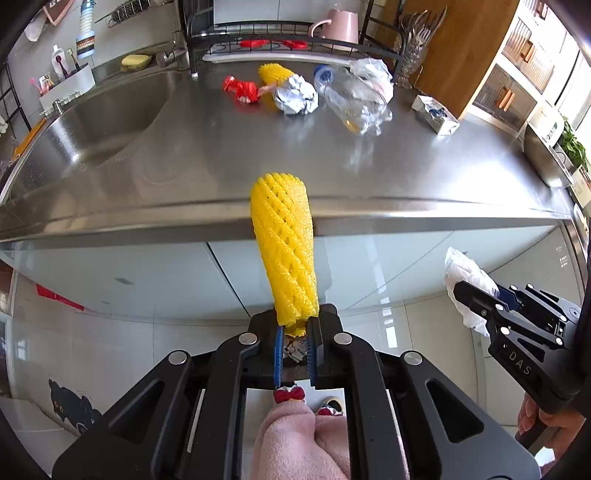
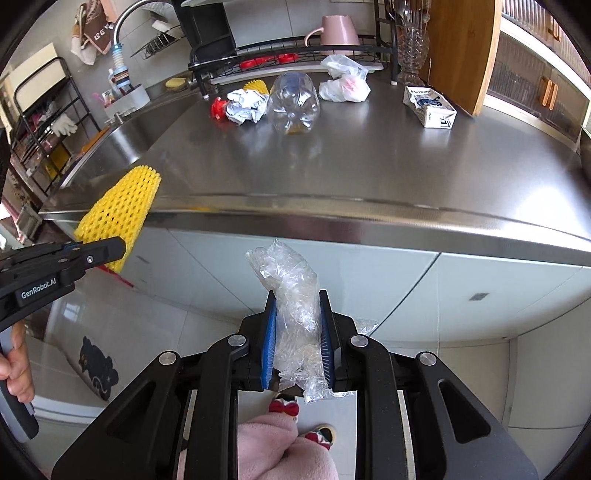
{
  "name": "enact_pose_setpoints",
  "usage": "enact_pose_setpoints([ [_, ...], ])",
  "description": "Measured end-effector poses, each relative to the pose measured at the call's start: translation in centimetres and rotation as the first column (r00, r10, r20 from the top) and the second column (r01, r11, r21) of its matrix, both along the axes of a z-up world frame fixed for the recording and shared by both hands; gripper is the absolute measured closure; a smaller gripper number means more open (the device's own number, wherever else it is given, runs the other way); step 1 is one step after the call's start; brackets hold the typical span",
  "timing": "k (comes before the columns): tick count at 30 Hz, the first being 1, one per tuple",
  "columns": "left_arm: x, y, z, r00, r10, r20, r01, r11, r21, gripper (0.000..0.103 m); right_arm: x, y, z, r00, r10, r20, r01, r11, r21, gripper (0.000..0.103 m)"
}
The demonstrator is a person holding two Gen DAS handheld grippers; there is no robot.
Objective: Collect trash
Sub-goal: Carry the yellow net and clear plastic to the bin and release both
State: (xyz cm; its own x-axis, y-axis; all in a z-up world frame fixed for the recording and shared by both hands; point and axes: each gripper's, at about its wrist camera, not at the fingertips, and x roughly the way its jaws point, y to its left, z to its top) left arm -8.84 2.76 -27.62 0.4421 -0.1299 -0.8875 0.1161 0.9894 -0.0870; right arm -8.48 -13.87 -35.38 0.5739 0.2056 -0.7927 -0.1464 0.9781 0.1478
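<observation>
My left gripper (image 1: 295,334) is shut on the lower end of a yellow foam fruit net (image 1: 284,251), which sticks up in front of the steel counter's edge. My right gripper (image 2: 297,332) is shut on a crumpled clear plastic wrap (image 2: 291,295); in the left wrist view that wrap (image 1: 467,280) looks white at the right. Both grippers hang off the counter, above the floor. On the counter (image 1: 258,166) lie a red wrapper (image 1: 240,90), another yellow net (image 1: 275,72), a foil ball (image 1: 295,95), a clear bottle (image 1: 347,99), a white plastic bag (image 2: 343,83) and a small carton (image 1: 436,112).
A sink (image 1: 103,114) sits at the counter's left. A dish rack (image 1: 288,40) with a pink cup (image 1: 340,24), a glass vase (image 2: 410,48) and a wooden board (image 2: 461,48) stand at the back. Below are white cabinet doors (image 2: 332,280), a tiled floor and slippered feet.
</observation>
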Motion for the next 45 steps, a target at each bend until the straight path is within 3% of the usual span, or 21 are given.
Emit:
enact_pose_setpoints([
  [9,-2.6,-1.1,-6.4,0.995,-0.005,-0.098,0.004,1.0,-0.003,0.094,-1.7,-0.3,-4.9,0.995,-0.014,-0.1,0.012,1.0,-0.013,0.081],
  [22,-1.9,-1.8,-20.5,0.969,-0.068,-0.237,0.065,0.998,-0.019,0.094,1.5,0.7,-15.8,0.971,-0.062,-0.231,0.067,0.998,0.014,0.081],
  [27,-0.5,-1.5,-25.0,0.959,-0.066,-0.275,0.06,0.998,-0.028,0.094,3.6,1.4,-20.7,0.95,-0.085,-0.301,0.101,0.994,0.037,0.081],
  [33,0.9,-1.5,-29.7,0.94,-0.086,-0.33,0.069,0.996,-0.062,0.095,5.9,1.5,-26.4,0.903,-0.115,-0.413,0.17,0.981,0.098,0.081],
  [39,1.7,-1.9,-32.7,0.924,-0.097,-0.371,0.083,0.995,-0.054,0.094,7.6,2.6,-30.4,0.86,-0.142,-0.489,0.211,0.973,0.09,0.079],
  [45,1.4,-2.0,-33.4,0.918,-0.09,-0.386,0.072,0.996,-0.06,0.091,8.5,4.0,-31.2,0.85,-0.148,-0.506,0.229,0.968,0.101,0.078],
])
